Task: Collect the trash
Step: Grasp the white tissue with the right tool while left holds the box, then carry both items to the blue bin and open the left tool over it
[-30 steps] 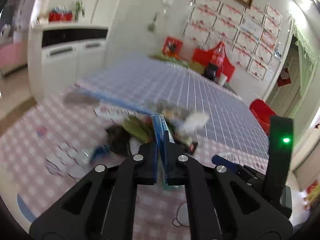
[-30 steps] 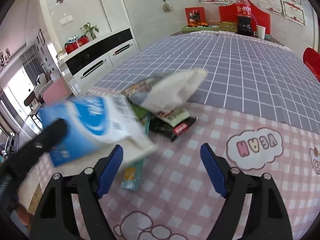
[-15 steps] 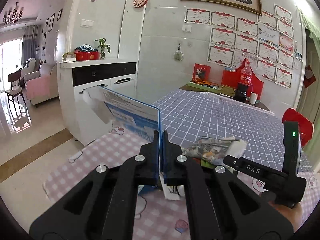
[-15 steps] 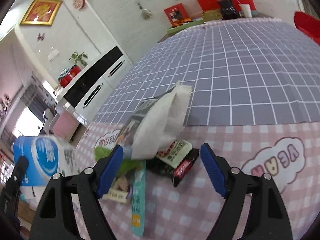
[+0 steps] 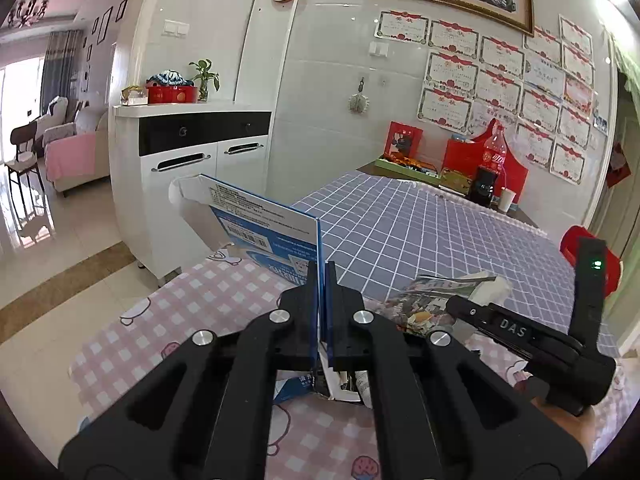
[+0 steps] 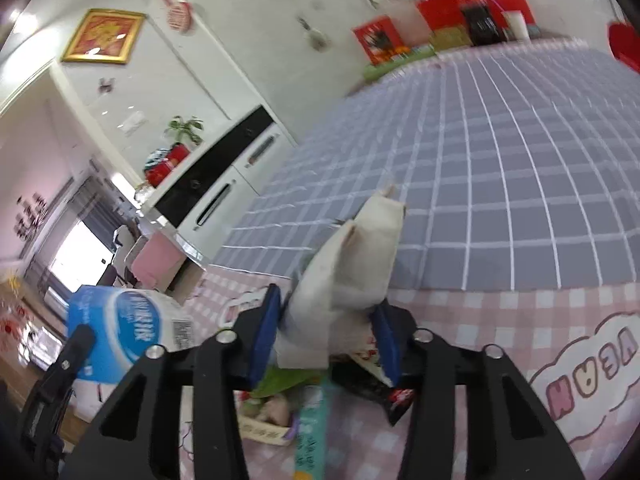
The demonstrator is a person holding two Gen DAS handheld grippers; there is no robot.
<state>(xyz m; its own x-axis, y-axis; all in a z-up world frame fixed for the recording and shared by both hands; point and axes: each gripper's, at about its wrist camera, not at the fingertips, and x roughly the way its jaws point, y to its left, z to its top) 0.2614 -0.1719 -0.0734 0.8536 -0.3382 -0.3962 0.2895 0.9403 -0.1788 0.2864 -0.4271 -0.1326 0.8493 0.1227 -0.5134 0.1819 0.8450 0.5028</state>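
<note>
My left gripper (image 5: pixel 320 280) is shut on a flat blue-and-white tissue pack (image 5: pixel 260 224) and holds it edge-on above the pink checked tablecloth (image 5: pixel 208 300). The same tissue pack (image 6: pixel 120 320) shows at the left of the right wrist view. My right gripper (image 6: pixel 328 320) is closing its jaws around a crumpled white tissue (image 6: pixel 360 264), and both blue pads touch its sides. The tissue tops a small pile of trash: a green wrapper (image 6: pixel 280 380), a teal wrapper (image 6: pixel 310 432) and a black-and-red packet (image 6: pixel 396 396).
A grey-blue grid cloth (image 6: pixel 520 160) covers the far half of the table. A cola bottle (image 5: pixel 494 152) and red boxes stand at its far end. A white cabinet (image 5: pixel 192 184) stands past the table's left edge, and a red chair (image 5: pixel 576 240) sits at the right.
The left gripper has lifted the tissue pack off the pile and tilted up. The right gripper has moved forward over the pile and narrowed its jaws onto the white tissue.
</note>
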